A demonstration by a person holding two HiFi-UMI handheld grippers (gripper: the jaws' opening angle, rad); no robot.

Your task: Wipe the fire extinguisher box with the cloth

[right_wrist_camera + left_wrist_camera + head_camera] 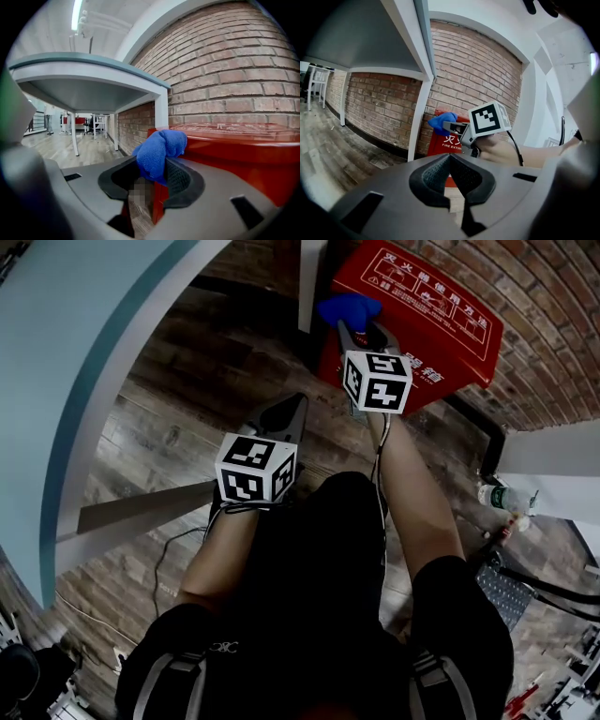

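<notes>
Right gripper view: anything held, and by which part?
The right tool clamps a bunched blue cloth by its lower end; the left tool, jaws together, holds nothing.

A brick wall (553,324) runs along the far side, a black baseboard (370,136) at its foot. On the left a white table (56,381) with a teal edge stands over the wood-plank floor (159,437) — its white leg (309,282) near the wall. A plastic bottle (502,498) lies at the right; a thin black cable (164,554) trails nearer — pale chairs (314,84) stand far off.

Office – brick wall (225,70), long desks (89,70) (chair (316,82) beyond).
</notes>
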